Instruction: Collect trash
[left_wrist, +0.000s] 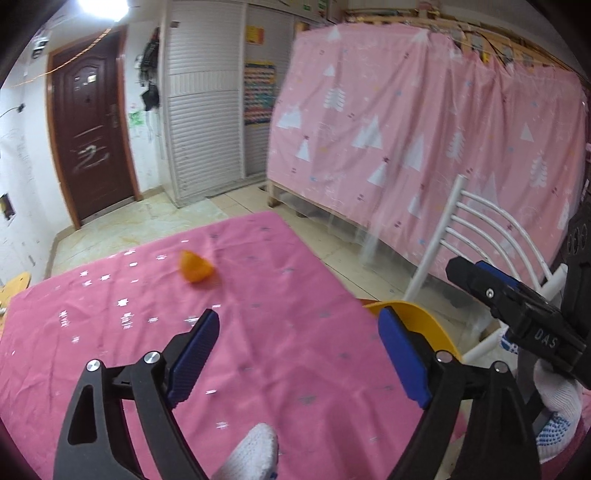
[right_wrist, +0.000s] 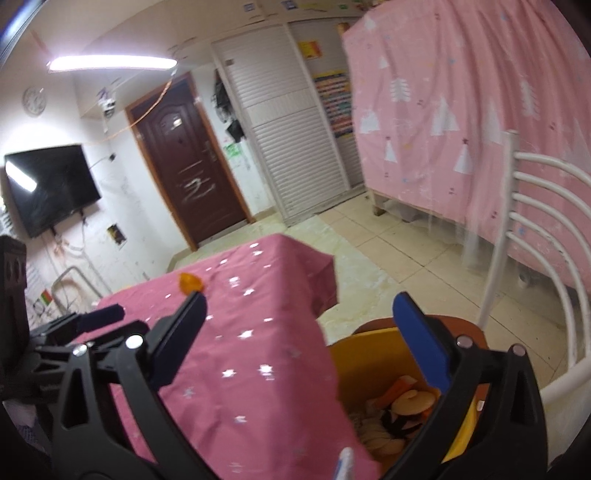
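Observation:
An orange peel piece (left_wrist: 195, 270) lies on the far part of the table's pink star-print cloth (left_wrist: 258, 350); it also shows in the right wrist view (right_wrist: 189, 282). My left gripper (left_wrist: 299, 325) is open and empty above the cloth, well short of the peel. My right gripper (right_wrist: 299, 306) is open and empty, held over the table's right edge and a yellow bin (right_wrist: 365, 354). The bin holds peels and other scraps (right_wrist: 395, 410). Its rim shows in the left wrist view (left_wrist: 417, 314), and so does the right gripper (left_wrist: 517, 306).
A white metal chair (right_wrist: 535, 236) stands right of the bin, also in the left wrist view (left_wrist: 480, 236). A pink curtain (left_wrist: 424, 122) covers a frame on the right. A brown door (left_wrist: 88, 125) and white wardrobe (left_wrist: 203, 110) stand across the tiled floor. A TV (right_wrist: 48, 184) hangs left.

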